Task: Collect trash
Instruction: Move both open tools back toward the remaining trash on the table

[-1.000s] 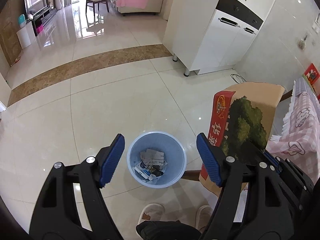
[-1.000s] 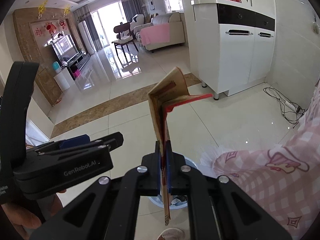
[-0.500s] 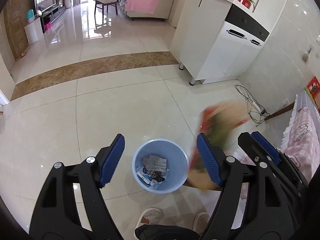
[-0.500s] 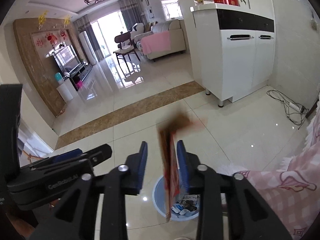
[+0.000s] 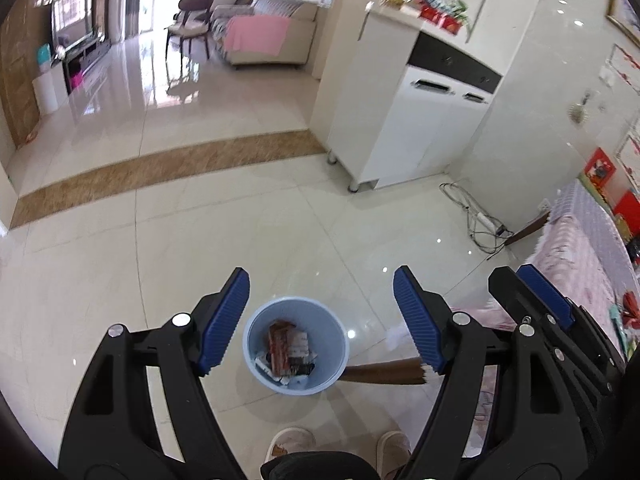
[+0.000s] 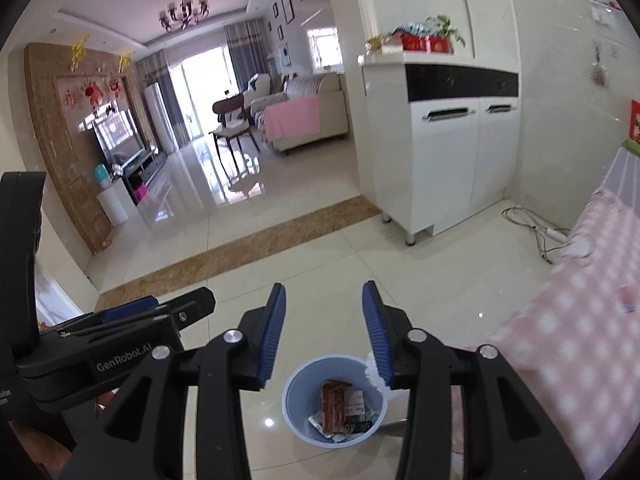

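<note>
A light blue bin [image 5: 295, 347] stands on the tiled floor below both grippers, also in the right wrist view as the bin [image 6: 334, 399]. A red and brown carton [image 5: 280, 343] lies inside it on other scraps, seen too as the carton [image 6: 334, 405]. My left gripper [image 5: 321, 312] hangs open above the bin with nothing between its fingers. My right gripper [image 6: 324, 328] is open and its jaws are still opening, with nothing between them. In the left wrist view the right gripper [image 5: 532, 300] shows at the right.
A table with a pink checked cloth [image 6: 580, 320] is at the right, its wooden leg [image 5: 384, 374] beside the bin. A white cabinet [image 6: 452, 152] stands behind, cables [image 5: 476, 220] lie on the floor. A person's slippers [image 5: 288, 446] are by the bin.
The right gripper opened and let go of the flat carton, which fell into the bin. Both grippers rose, so the bin looks smaller and lower in the views.
</note>
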The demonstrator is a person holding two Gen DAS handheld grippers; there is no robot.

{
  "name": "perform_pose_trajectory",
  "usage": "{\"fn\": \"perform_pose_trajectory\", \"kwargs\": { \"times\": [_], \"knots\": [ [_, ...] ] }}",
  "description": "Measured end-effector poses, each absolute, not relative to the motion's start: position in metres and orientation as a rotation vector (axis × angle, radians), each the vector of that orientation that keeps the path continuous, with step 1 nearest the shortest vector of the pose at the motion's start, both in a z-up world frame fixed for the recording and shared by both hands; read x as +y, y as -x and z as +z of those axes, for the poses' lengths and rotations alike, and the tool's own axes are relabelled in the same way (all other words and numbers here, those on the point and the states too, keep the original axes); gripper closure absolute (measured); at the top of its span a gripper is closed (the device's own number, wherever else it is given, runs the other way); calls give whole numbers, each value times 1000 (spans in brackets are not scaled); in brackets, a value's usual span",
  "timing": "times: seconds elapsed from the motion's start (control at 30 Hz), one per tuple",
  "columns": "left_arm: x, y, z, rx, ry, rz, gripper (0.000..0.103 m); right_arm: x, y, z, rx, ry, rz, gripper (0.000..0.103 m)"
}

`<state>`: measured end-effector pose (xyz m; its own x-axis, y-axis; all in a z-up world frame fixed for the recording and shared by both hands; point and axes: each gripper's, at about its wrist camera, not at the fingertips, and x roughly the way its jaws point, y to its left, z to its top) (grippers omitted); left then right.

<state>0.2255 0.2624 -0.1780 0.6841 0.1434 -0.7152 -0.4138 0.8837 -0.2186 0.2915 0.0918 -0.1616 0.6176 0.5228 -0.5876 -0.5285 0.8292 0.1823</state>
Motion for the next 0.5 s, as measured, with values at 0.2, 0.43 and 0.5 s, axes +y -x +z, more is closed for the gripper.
{"fn": "perform_pose_trajectory", "kwargs": {
  "times": [0.2, 0.43, 0.5],
  "knots": [
    [217, -217, -137, 690, 326, 237, 29, 36, -271, -120, 583, -24, 534, 48],
    [133, -215, -111, 662, 245, 80, 29, -65, -237, -89, 526, -71, 380, 40],
    [99, -217, -108, 664, 221, 11, 29, -102, -227, -83, 514, -79, 318, 40]
  ]
}}
